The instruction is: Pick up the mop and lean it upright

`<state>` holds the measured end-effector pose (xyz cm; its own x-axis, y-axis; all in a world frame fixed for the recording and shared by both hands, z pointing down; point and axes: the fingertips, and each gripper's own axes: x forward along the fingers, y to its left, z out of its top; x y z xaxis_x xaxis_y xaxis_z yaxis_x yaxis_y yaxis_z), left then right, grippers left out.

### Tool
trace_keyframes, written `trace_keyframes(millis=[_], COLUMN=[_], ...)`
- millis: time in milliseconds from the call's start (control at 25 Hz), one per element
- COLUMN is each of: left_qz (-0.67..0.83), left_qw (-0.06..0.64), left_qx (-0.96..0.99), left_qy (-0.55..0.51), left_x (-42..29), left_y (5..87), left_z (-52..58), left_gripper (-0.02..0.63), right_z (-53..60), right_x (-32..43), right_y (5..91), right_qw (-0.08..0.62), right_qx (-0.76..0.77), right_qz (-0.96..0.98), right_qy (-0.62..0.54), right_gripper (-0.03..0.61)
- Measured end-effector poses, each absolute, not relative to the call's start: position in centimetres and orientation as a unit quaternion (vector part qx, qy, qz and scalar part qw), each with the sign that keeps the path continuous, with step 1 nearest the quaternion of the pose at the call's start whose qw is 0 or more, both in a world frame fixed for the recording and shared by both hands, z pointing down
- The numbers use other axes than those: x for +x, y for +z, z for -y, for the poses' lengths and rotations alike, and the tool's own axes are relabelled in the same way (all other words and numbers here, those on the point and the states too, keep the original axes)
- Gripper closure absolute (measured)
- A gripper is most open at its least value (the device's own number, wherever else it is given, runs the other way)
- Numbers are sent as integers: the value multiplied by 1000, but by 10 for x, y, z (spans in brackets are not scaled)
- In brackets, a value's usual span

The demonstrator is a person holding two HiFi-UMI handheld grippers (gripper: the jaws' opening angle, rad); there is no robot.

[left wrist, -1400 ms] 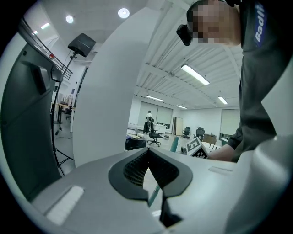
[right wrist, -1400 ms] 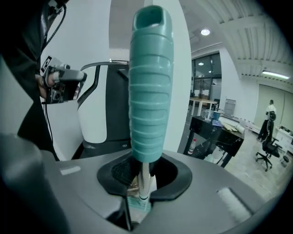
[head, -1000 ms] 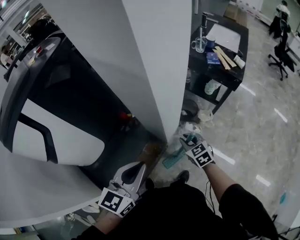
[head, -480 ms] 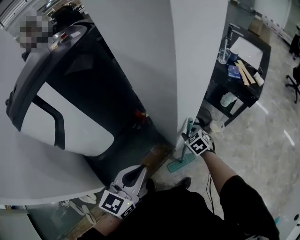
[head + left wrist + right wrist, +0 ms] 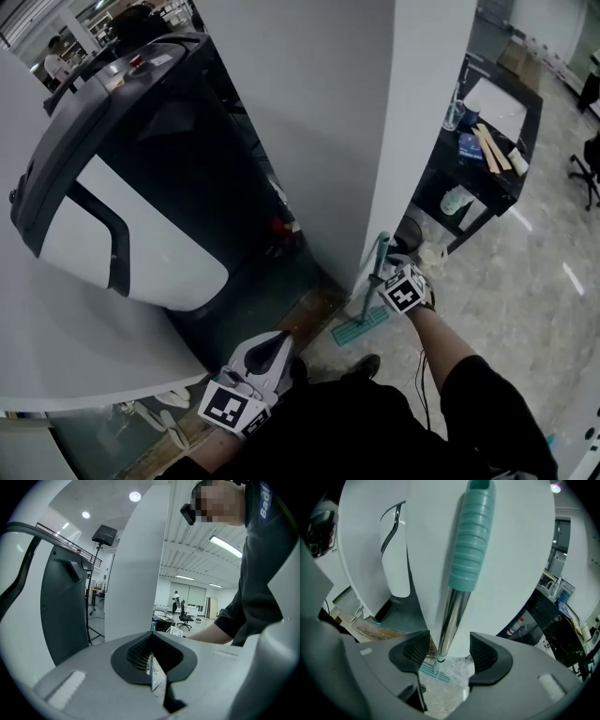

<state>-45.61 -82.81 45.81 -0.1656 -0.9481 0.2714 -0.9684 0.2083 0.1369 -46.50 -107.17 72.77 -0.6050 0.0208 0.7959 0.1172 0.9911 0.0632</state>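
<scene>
The right gripper's (image 5: 450,654) jaws have just been spreading and stand wide apart, with the mop's (image 5: 471,541) steel shaft between them, not gripped. The mop leans upright against the white pillar (image 5: 515,573), its head on the floor (image 5: 525,281). The left gripper's (image 5: 152,667) jaws are pressed together on nothing.

Mop (image 5: 461,573) by the pillar (image 5: 422,122): the shaft (image 5: 451,620) gleams, polished mirror-bright metal, topped by a ribbed teal plastic grip (image 5: 472,541), matt. The pillar itself is smooth, matt white. Left of the pillar, a machine (image 5: 141,225) in glossy black-and-white plastic; right of the pillar, a shiny, polished stone-look floor (image 5: 534,272).
</scene>
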Motion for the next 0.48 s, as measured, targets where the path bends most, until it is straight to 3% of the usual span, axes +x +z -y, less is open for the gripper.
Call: trace_keyframes(millis=[200, 480], left_qz=[738, 673], left_qw=[145, 110], left_qx=[659, 732], left_qy=[16, -4], left_x=[-456, -454], left_y=[454, 437], left_z=[828, 815], left_gripper=[595, 596], right_z=[1073, 1039], right_x=[-426, -374], right_y=[715, 663], right_qw=[440, 399], right_qx=[18, 130], right_qz=[897, 908], right_qy=[-32, 4], right_gripper=[308, 365])
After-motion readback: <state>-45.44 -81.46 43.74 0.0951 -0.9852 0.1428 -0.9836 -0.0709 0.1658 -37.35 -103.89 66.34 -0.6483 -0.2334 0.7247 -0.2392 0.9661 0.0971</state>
